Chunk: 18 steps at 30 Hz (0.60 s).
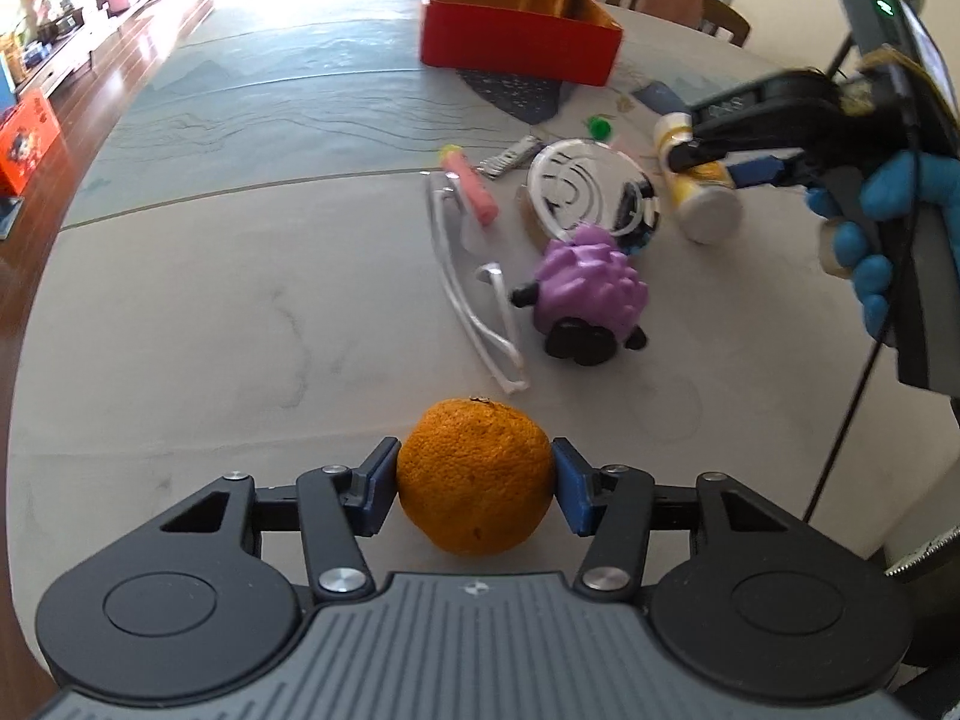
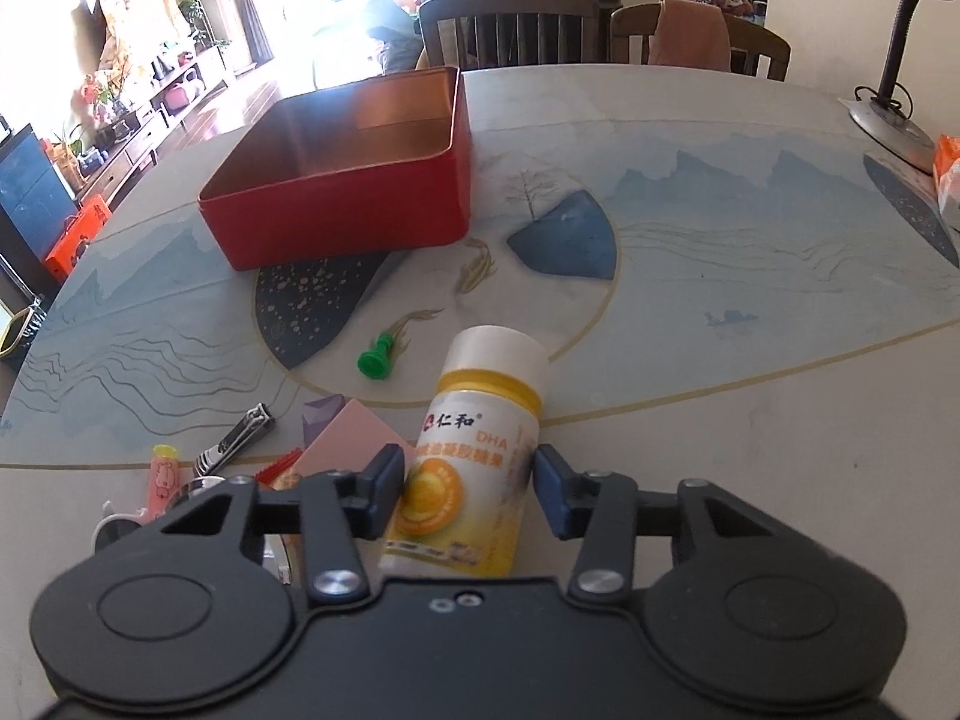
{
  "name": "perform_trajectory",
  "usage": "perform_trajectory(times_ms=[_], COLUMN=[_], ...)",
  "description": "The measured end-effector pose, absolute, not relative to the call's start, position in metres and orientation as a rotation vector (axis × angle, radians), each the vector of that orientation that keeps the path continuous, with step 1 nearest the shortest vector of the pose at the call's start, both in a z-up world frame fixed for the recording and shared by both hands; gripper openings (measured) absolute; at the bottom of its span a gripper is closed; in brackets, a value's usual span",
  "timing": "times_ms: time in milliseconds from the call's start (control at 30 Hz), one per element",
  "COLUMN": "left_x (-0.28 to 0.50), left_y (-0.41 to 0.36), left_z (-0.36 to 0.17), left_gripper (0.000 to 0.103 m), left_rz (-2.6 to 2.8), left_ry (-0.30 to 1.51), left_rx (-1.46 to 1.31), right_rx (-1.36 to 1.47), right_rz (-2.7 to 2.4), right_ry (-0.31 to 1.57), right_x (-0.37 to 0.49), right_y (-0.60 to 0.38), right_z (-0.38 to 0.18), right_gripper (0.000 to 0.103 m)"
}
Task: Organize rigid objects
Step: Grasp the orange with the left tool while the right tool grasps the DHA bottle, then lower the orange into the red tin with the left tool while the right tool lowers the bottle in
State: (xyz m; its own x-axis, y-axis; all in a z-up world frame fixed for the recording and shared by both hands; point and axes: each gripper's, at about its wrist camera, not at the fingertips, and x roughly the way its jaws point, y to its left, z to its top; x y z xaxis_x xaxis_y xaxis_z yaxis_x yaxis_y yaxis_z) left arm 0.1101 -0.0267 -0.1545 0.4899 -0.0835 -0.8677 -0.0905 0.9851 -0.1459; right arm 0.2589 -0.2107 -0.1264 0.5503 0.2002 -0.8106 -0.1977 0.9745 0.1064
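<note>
Here, the left gripper clamps an orange at lower centre. The right gripper closes on a bottle lying at lower centre. The red box, upper left, looks empty.

Round dimpled orange fruit; spiky purple plastic toy on black feet; red rectangular tin box, coppery inside; yellow-and-white supplement bottle; small green plastic piece.
</note>
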Motion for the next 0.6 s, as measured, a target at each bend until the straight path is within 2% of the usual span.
perform_trajectory(times_ms=[400, 433, 467, 500, 533, 600], left_x=[0.129, 0.134, 0.138, 0.143, 0.147, 0.155], left_y=[0.006, 0.008, 0.010, 0.012, 0.014, 0.017], left_z=[-0.124, -0.120, -0.116, -0.112, -0.108, -0.102], left_gripper=[0.053, 0.053, 0.053, 0.053, 0.053, 0.053], left_rz=[0.113, 0.116, 0.118, 0.123, 0.128, 0.139], left_ry=[0.998, 0.993, 0.988, 0.982, 0.975, 0.964], left_rx=[-0.255, -0.264, -0.271, -0.276, -0.280, -0.288], right_rx=[-0.002, -0.006, -0.008, -0.013, -0.015, -0.008], right_rz=[0.297, 0.302, 0.308, 0.307, 0.312, 0.383], right_ry=[0.899, 0.894, 0.887, 0.886, 0.894, 0.929], right_x=[0.264, 0.266, 0.268, 0.270, 0.273, 0.280], right_y=[-0.221, -0.221, -0.222, -0.222, -0.223, -0.224], right_z=[-0.091, -0.088, -0.086, -0.083, -0.082, -0.083], right_gripper=[0.038, 0.033, 0.024, 0.006, 0.000, 0.000])
